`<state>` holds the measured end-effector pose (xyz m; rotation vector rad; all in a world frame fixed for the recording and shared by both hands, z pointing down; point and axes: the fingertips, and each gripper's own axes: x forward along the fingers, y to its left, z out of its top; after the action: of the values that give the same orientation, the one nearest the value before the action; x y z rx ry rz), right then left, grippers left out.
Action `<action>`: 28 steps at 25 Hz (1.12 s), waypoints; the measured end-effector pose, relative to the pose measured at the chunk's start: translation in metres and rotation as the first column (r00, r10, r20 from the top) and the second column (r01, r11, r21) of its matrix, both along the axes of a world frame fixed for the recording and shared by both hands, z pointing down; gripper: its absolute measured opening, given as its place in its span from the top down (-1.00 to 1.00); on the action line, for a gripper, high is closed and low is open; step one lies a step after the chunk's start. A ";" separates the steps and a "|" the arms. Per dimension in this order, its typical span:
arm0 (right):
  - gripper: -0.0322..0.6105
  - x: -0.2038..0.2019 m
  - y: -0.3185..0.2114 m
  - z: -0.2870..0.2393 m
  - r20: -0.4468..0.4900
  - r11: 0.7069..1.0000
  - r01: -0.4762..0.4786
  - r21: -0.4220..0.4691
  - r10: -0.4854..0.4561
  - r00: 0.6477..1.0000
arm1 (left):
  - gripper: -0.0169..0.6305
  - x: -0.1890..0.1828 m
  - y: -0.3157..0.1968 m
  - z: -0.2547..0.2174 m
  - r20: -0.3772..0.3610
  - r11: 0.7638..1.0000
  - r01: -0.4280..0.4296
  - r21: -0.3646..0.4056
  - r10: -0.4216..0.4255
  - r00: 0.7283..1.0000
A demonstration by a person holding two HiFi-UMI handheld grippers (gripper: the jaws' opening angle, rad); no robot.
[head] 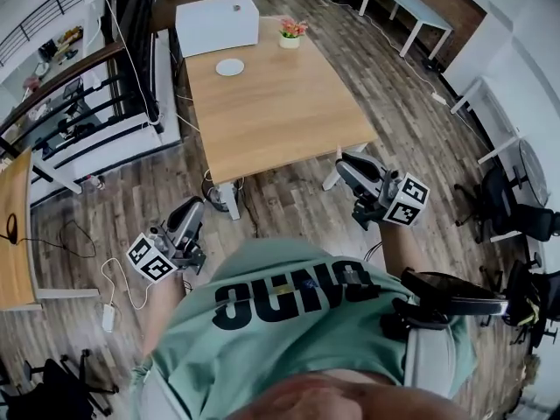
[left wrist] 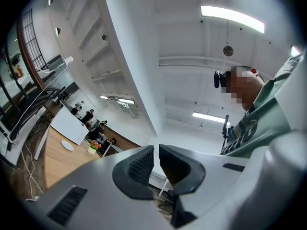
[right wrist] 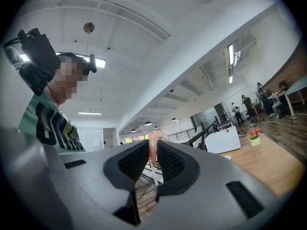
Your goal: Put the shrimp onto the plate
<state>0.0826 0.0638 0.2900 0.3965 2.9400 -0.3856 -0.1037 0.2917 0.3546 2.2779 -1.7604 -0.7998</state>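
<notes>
The shrimp (right wrist: 154, 139) is held pinched lengthwise in the narrowly set right gripper (right wrist: 153, 152), near and right of the table (head: 289, 125), with the plate (head: 230, 66) far and leftward; the left gripper (left wrist: 156, 159) is carried empty, all but closed.

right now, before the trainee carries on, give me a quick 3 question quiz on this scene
1. Multiple choice: what does the right gripper hold between its jaws?
A. a shrimp
B. a flower pot
C. nothing

2. True or false: the shrimp already lies on the plate.

3. Fill in the blank: the left gripper has ____ between its jaws.

Key:
1. A
2. False. The shrimp is in the right gripper, away from the plate.
3. nothing
</notes>
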 end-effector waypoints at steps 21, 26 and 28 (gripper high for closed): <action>0.73 -0.117 -0.275 0.043 0.071 0.933 0.350 -0.085 -0.345 0.936 | 0.82 -0.016 -0.227 -0.021 0.078 0.937 0.326 -0.130 -0.318 0.945; 0.73 -0.134 -0.299 0.055 0.074 0.911 0.399 -0.108 -0.393 0.917 | 0.82 -0.021 -0.247 -0.018 0.067 0.916 0.370 -0.157 -0.364 0.929; 0.73 -0.148 -0.304 0.057 0.076 0.906 0.407 -0.114 -0.401 0.913 | 0.82 -0.031 -0.253 -0.017 0.066 0.914 0.372 -0.163 -0.366 0.928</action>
<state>-0.0657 -0.2399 0.3466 0.9882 2.7486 -0.5986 -0.1352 0.0386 0.3375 1.8848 -2.2202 -0.6324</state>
